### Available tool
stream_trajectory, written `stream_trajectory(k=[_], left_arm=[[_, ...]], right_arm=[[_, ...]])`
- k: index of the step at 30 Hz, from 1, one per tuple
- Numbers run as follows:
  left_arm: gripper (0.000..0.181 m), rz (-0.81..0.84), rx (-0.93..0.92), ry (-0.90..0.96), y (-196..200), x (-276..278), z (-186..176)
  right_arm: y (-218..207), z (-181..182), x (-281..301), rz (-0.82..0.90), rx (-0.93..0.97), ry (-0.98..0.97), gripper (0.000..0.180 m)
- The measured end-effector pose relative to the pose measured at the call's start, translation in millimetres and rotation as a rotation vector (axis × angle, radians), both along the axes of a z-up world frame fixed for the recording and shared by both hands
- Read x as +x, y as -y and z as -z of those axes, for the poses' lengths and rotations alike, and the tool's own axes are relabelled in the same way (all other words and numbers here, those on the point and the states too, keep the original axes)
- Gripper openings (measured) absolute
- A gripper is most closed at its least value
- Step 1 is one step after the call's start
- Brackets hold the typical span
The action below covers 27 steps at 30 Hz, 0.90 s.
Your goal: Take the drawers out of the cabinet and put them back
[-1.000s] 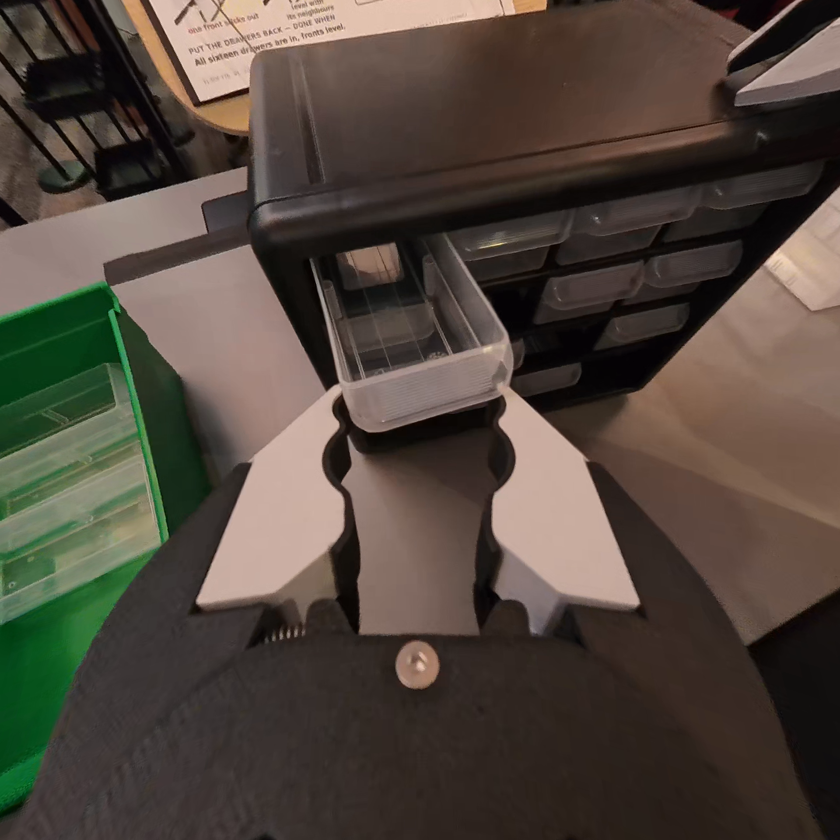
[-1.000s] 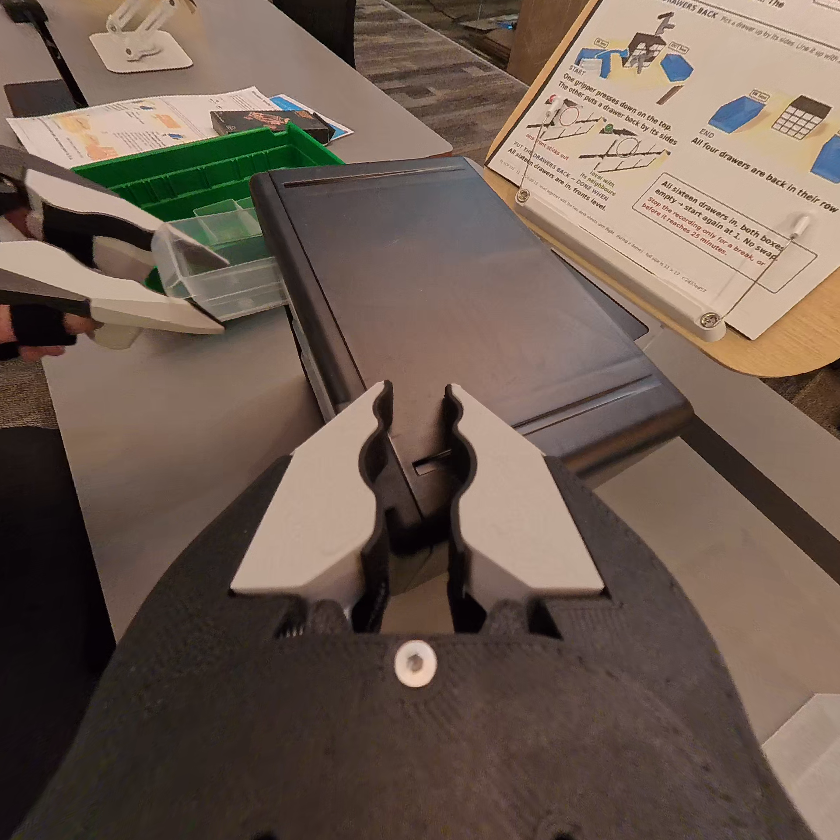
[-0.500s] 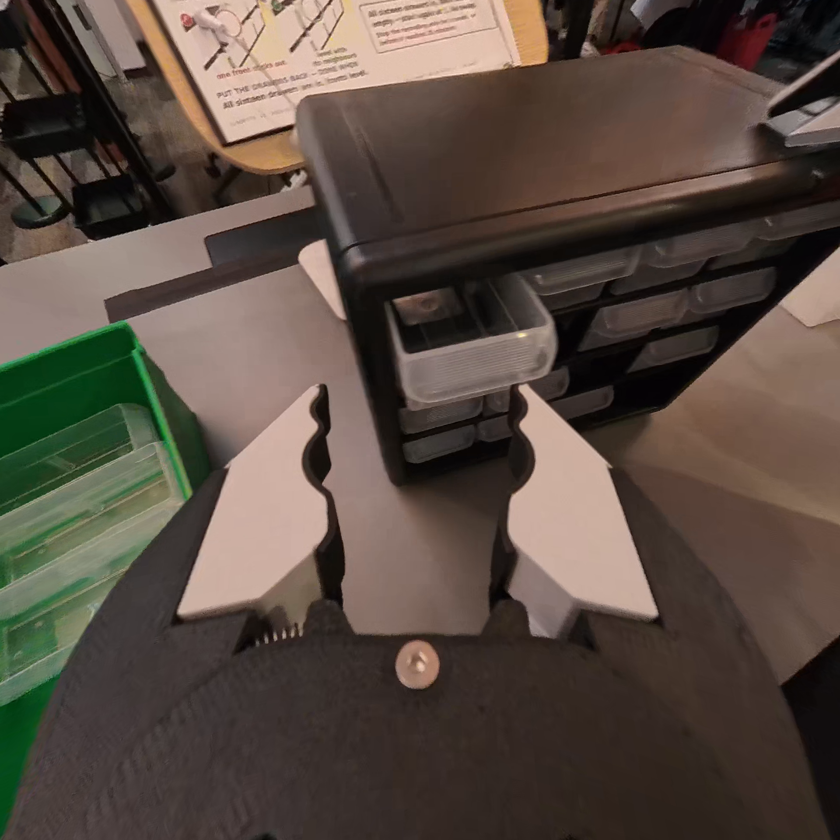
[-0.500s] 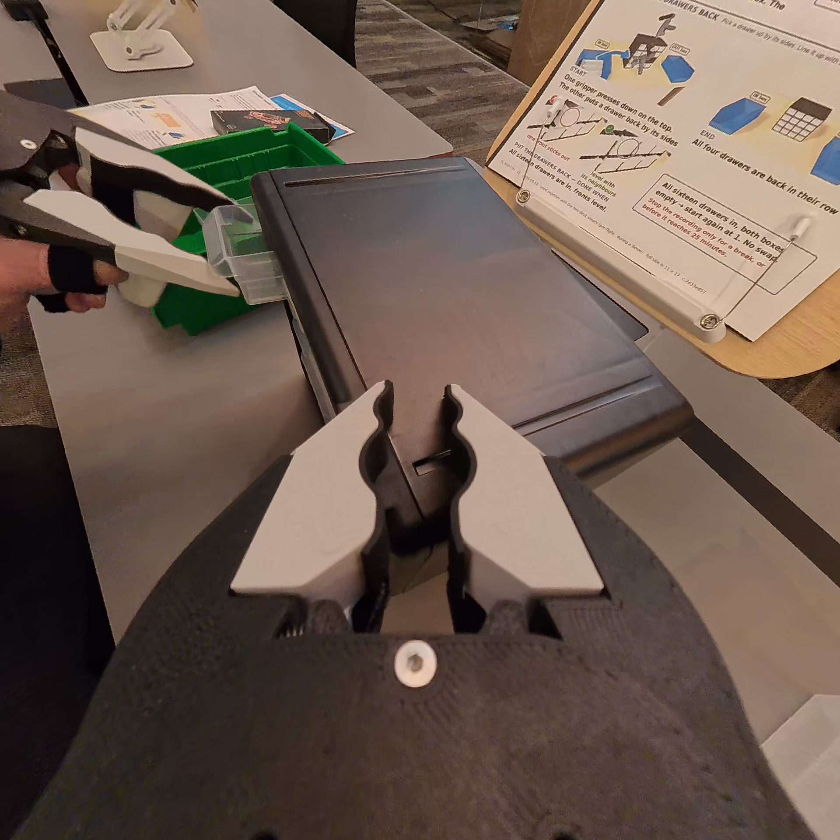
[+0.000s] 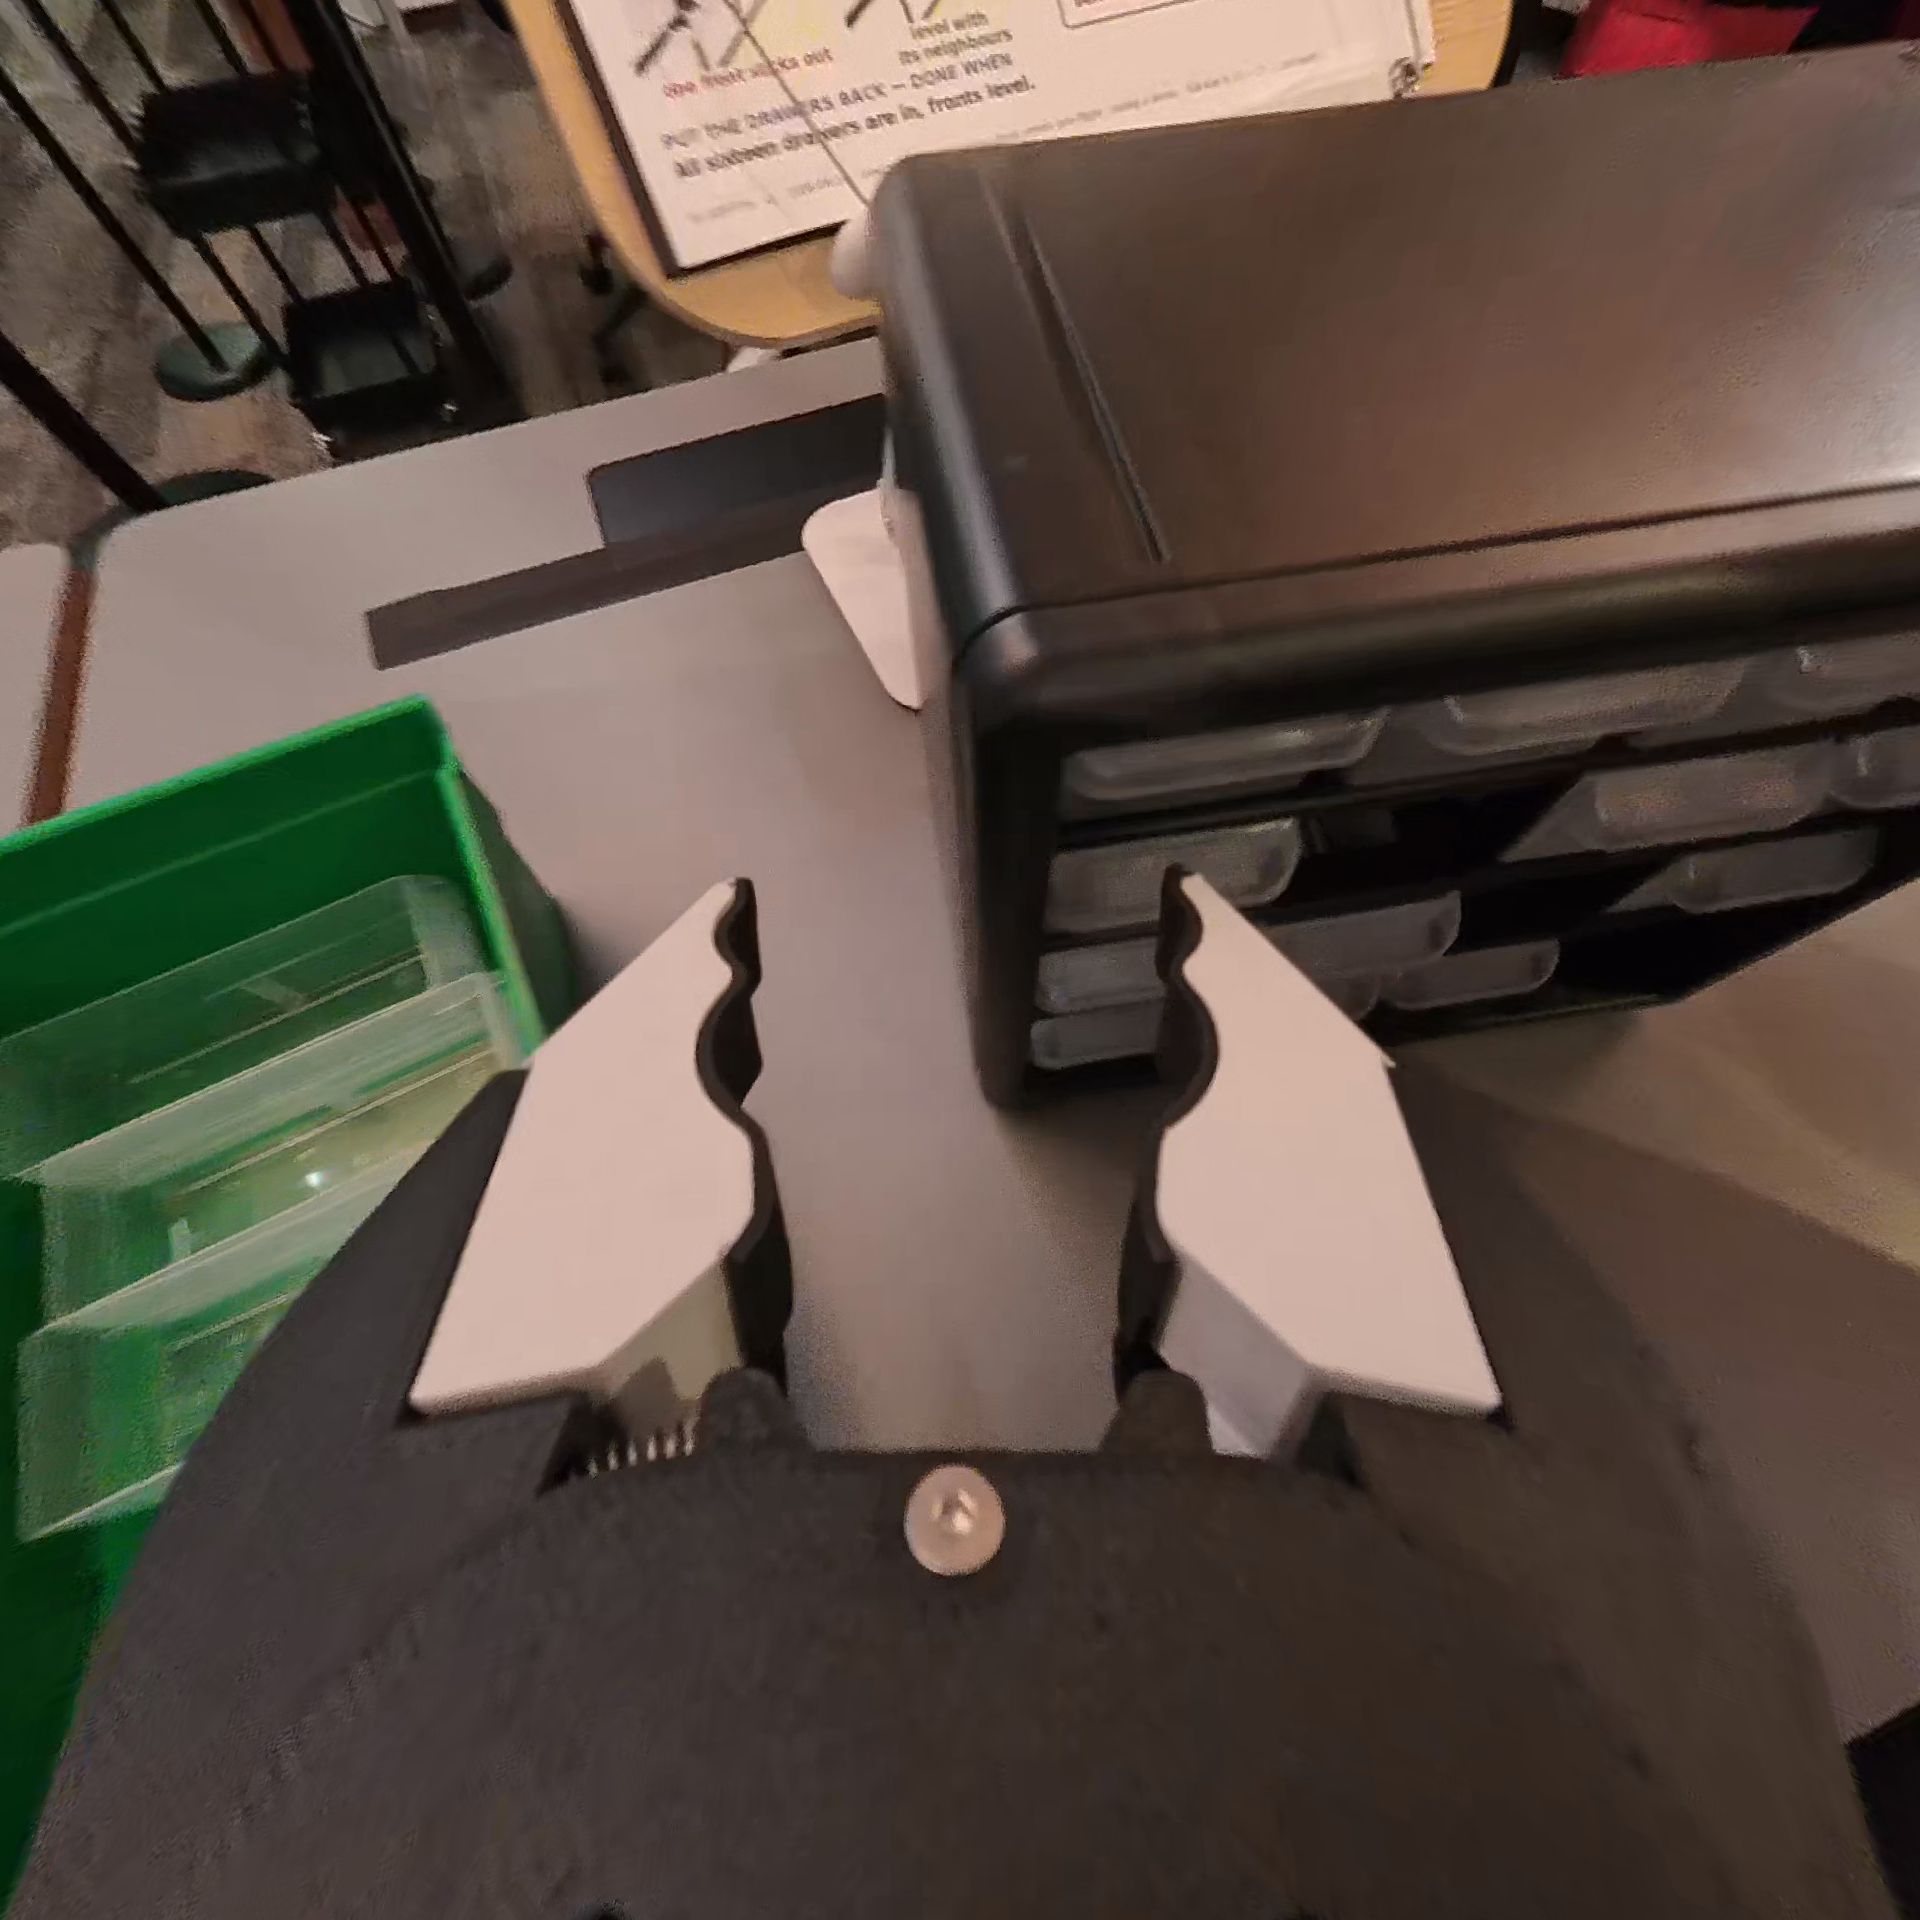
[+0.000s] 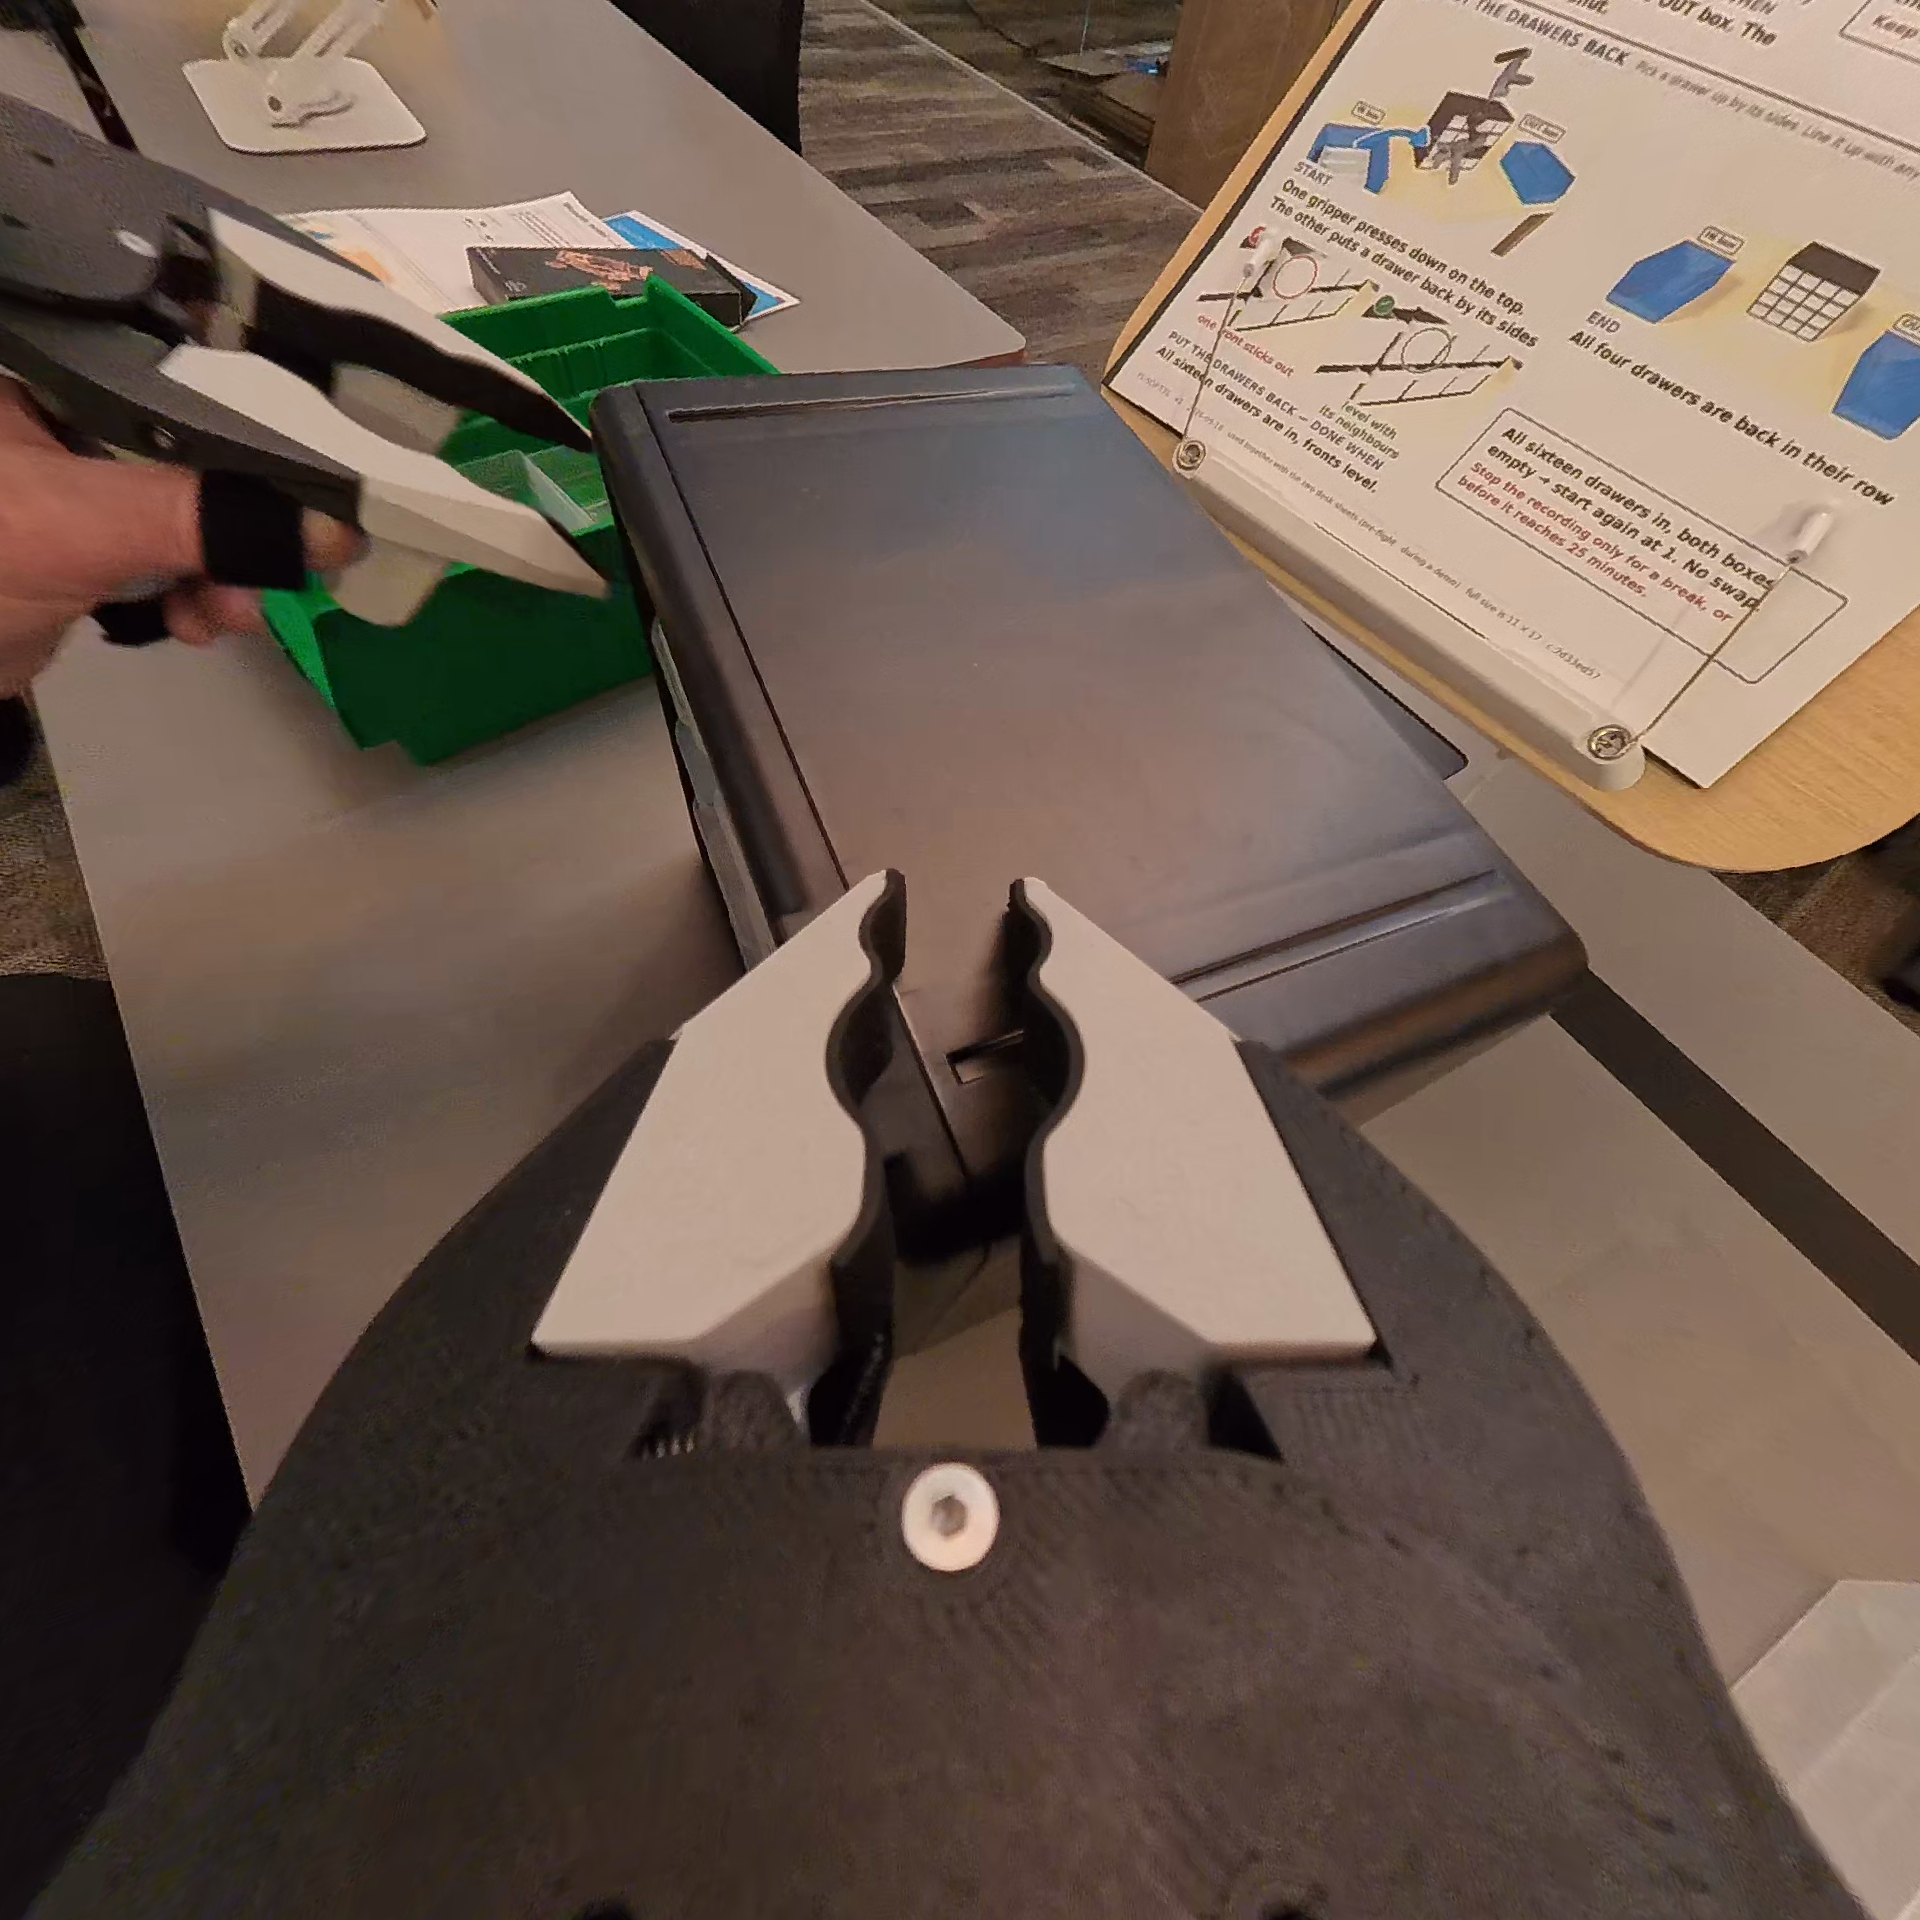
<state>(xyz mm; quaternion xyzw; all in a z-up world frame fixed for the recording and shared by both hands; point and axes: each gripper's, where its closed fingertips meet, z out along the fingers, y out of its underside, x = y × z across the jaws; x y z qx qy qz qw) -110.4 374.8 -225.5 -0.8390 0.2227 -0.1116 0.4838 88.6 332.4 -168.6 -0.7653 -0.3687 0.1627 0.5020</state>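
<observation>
The black drawer cabinet stands on the grey table with several clear drawers in its slots. The top-left drawer sits in, level with its neighbours. Some slots to the right look dark. My left gripper is open and empty, just in front of the cabinet's left front corner. It also shows in the right wrist view, held by a hand. My right gripper is nearly shut, holds nothing, and rests on the near end of the cabinet top.
A green bin with several clear drawers stands left of the cabinet; it also shows in the right wrist view. An instruction board leans behind the cabinet. Papers and a small black box lie beyond the bin.
My left gripper slid the clear drawer into the top-left slot, let it go and drew back a little to the left, open. My right gripper has not moved.
</observation>
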Motion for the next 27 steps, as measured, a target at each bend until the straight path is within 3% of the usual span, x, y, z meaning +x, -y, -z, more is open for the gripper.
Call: stream_trajectory(k=[5, 9, 18, 20, 22, 27], left_arm=[[0.067, -0.16, -0.114, -0.048, 8, -94, 0], [0.058, -0.243, -0.33, -0.075, 7, -151, 44], [0.051, -0.157, -0.584, -0.132, -17, -145, 139], [0.043, -0.144, -0.582, -0.133, -23, -142, 148], [0.02, -0.109, -0.581, -0.099, -26, -134, 153], [0.017, -0.098, -0.553, -0.126, -23, -141, 143]], right_arm=[[0, 0, 0, -0.001, -0.001, 0.0, 0.018], [0, 0, 0, -0.002, -0.003, 0.0, 0.018], [0, 0, 0, 0.003, 0.002, 0.002, 0.018], [0, 0, 0, 0.003, 0.002, 0.002, 0.018], [0, 0, 0, 0.003, 0.001, 0.001, 0.018], [-1, 0, 0, 0.002, 0.002, 0.001, 0.018]])
